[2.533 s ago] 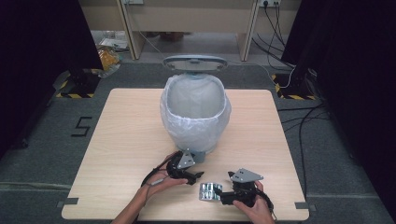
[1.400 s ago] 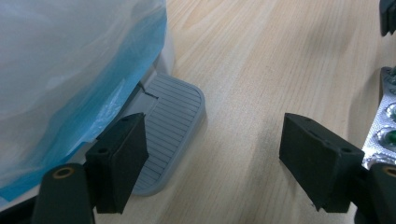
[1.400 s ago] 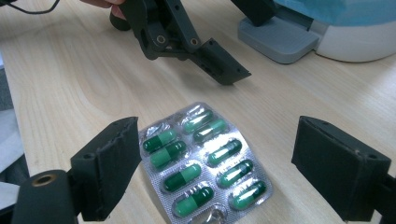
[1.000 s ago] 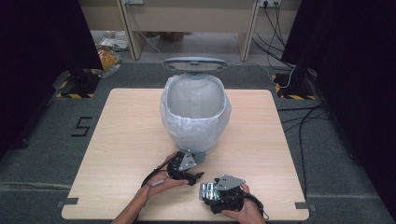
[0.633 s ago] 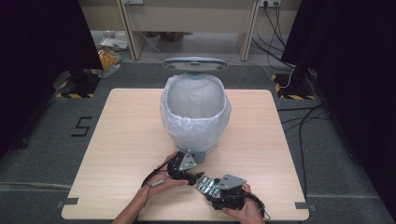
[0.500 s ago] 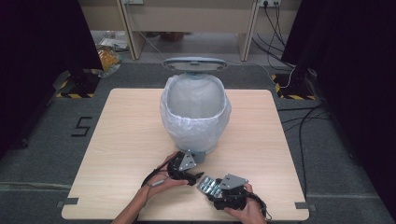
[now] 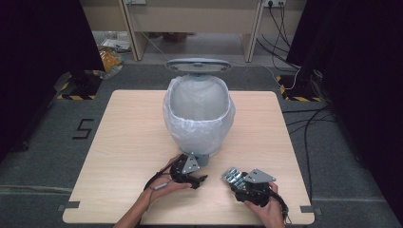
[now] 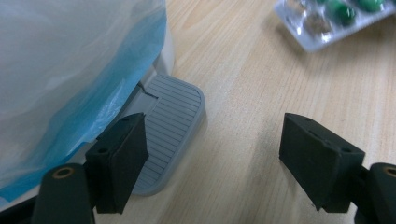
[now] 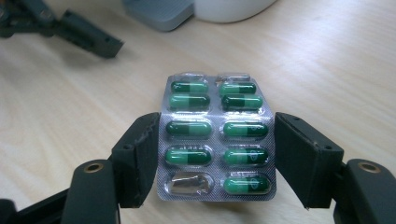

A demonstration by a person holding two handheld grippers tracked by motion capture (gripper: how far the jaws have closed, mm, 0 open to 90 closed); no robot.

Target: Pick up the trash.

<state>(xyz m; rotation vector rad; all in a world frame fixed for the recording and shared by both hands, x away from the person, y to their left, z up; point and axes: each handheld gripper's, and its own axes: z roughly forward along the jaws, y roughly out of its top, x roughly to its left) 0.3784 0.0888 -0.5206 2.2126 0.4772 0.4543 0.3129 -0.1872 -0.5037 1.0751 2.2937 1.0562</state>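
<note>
High view: wooden table (image 7: 133, 142), grey floor (image 7: 43, 142).

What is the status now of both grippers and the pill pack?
Right gripper shut on blister pack, lifted off table. Left gripper open beside bin pedal, holding nothing. Lined bin lid up, path clear.

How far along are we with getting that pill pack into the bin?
Done: the right tool has just closed on the blister pack and holds it by its side edges above the table. In hand: the left tool hangs open at the grey pedal of the lined bin. Left: the pack isn't in the bin yet.
</note>
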